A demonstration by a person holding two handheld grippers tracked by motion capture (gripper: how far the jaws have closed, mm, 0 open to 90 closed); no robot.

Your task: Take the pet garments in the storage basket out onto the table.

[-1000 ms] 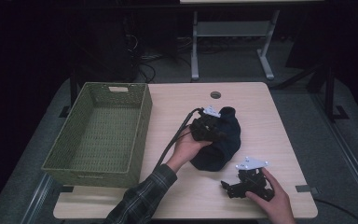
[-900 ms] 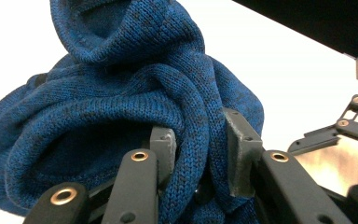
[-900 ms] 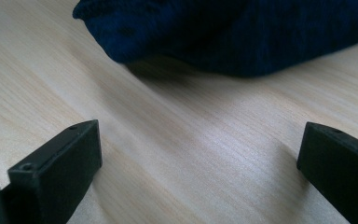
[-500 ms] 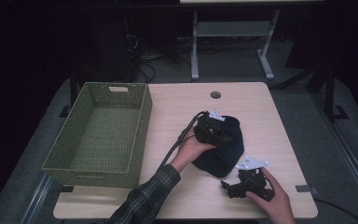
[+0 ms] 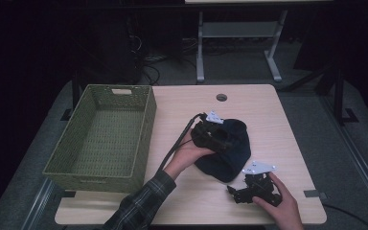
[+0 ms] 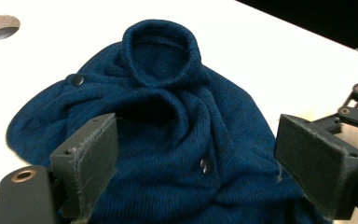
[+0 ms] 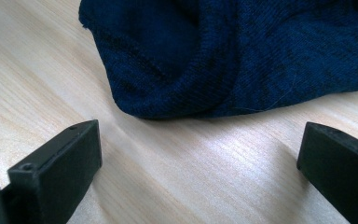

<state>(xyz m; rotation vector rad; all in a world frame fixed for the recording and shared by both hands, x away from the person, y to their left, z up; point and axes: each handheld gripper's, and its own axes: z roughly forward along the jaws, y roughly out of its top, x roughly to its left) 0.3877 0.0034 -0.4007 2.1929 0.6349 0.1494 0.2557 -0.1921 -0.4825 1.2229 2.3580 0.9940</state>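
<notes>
A dark blue knitted garment (image 5: 230, 155) with small buttons lies crumpled in a heap on the wooden table (image 5: 268, 115), right of centre. My left gripper (image 5: 219, 139) hovers over the heap's near-left part. In the left gripper view its jaws have just been opening and stand wide apart, open (image 6: 196, 154), with the garment (image 6: 168, 107) lying below and between them, untouched by the pads. My right gripper (image 5: 237, 192) rests on the table at the front right, open (image 7: 200, 158), its jaws pointing at the garment's hem (image 7: 223, 65) a short way off.
A green woven basket (image 5: 103, 134) stands empty on the left part of the table. A round cable hole (image 5: 221, 97) sits near the table's far edge. Beyond the table, a metal desk frame (image 5: 200, 48) and cables stand on the dark floor.
The left gripper's jaws went from shut on the garment to wide open, letting it go. The garment settled into a rounder heap a little to the right. The right hand kept still.
</notes>
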